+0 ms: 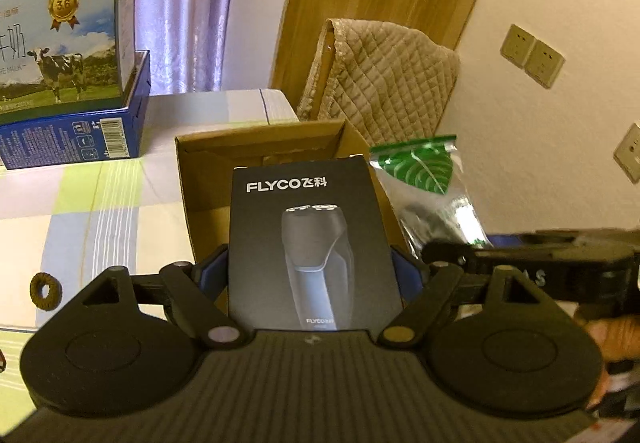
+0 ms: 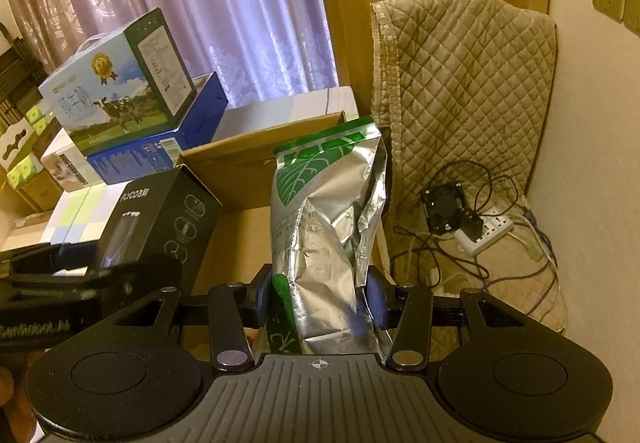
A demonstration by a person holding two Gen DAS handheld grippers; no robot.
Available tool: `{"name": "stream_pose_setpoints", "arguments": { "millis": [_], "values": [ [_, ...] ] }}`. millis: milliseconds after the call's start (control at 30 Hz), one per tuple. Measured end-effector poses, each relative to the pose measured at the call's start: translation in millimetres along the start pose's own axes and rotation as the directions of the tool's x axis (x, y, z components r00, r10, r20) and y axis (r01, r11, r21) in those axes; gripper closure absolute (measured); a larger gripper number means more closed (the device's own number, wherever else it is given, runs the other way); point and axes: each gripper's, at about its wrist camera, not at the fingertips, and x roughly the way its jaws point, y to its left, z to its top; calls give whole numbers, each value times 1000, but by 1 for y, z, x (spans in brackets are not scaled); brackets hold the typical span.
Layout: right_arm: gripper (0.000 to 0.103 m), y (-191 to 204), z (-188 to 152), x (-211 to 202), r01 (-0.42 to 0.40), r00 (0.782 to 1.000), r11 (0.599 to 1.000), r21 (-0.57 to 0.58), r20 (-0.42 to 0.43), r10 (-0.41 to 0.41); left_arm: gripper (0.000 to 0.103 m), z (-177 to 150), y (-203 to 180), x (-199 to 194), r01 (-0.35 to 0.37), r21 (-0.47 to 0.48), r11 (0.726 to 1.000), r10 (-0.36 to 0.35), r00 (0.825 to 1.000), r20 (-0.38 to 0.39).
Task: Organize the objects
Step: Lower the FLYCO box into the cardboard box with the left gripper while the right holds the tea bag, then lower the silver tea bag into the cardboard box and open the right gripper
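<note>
My left gripper (image 1: 310, 275) is shut on a black shaver box (image 1: 308, 239), held upright over the open cardboard box (image 1: 208, 179). From the right wrist view the same shaver box (image 2: 160, 219) appears at the left, above the cardboard box (image 2: 240, 171). My right gripper (image 2: 320, 299) is shut on a silver foil bag with a green leaf print (image 2: 324, 211), standing upright at the cardboard box's right side. In the left wrist view that foil bag (image 1: 432, 187) shows to the right of the shaver box, with the other gripper's body below it.
A milk carton box (image 1: 68, 35) sits on a blue box (image 1: 76, 135) at the back left of the checked tablecloth (image 1: 100, 203). A small woven ring (image 1: 46, 291) lies on the left. A quilted chair (image 2: 464, 91) holds a power strip (image 2: 486, 229) and cables.
</note>
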Motion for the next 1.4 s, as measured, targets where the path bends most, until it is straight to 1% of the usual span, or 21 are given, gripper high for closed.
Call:
{"name": "stream_pose_setpoints", "arguments": {
  "millis": [33,133,300,433,633,967,1400],
  "values": [
    [59,0,0,0,0,1000,1000,2,0,0,16,1,1,1,-13,-3,1000,13,1000,7],
    [59,0,-1,1,-5,1000,1000,5,-2,5,16,0,5,-2,-26,-2,1000,26,999,21],
    [59,3,-4,3,-8,1000,1000,4,-11,8,16,-6,17,-7,-43,-24,999,43,999,9],
    [59,9,-5,3,-12,1000,1000,-3,-14,12,16,-12,23,-13,-55,-20,998,56,998,6],
    [59,15,-4,1,-15,1000,1000,-11,-13,15,16,-17,30,-20,-63,-30,998,63,998,-1],
    [59,23,1,2,-15,1000,1000,-21,-10,15,16,-21,29,-25,-63,-21,998,63,998,-5],
    [58,22,5,8,-7,1000,1000,-11,1,7,16,-22,31,-26,-63,-25,998,63,998,-7]
  ]
}}
